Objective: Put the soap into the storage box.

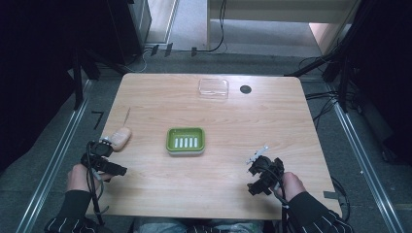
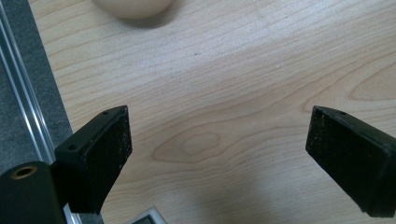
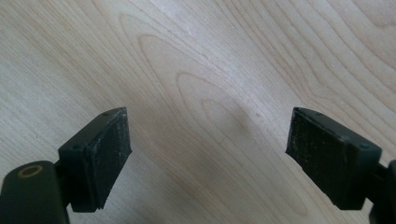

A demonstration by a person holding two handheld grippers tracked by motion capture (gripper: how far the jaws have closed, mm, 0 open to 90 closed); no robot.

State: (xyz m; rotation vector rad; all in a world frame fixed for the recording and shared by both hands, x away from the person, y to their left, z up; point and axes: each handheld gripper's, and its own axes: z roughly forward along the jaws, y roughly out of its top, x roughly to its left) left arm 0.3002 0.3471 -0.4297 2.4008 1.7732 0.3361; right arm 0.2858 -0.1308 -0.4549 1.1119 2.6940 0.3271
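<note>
1. We see a light wooden table [image 1: 272,126] with rounded corners; its near edge runs just in front of both forearms, and grey floor with metal rails lies along both sides.
2. The widest bare stretch of wood lies on the right half, between the green soap dish [image 1: 185,141] at the centre and the right edge. A clear plastic lid [image 1: 213,88] and a small dark round disc [image 1: 245,89] sit near the far edge, well apart from both tools.
3. The left edge is tight: in the left gripper view the table's border and the rail run just beside the left pad.
4. The thing nearest the left gripper [image 1: 103,156] is a pale peach soap bar [image 1: 119,138], oval and smooth, lying flat near the left edge, to the left of the dish and apart from it. In the left gripper view only its rounded lower end [image 2: 133,7] shows at the top, ahead of the jaws and not touching them.
5. The left hand [image 1: 77,177] holds its tool low over the wood, pointing forward toward the bar; its jaws stand spread wide with only bare wood between them.
6. The right hand [image 1: 291,185] holds the right gripper [image 1: 265,170] near the front right of the table, angled inward and away; its jaws are also spread wide over bare wood grain, pinching nothing.
</note>
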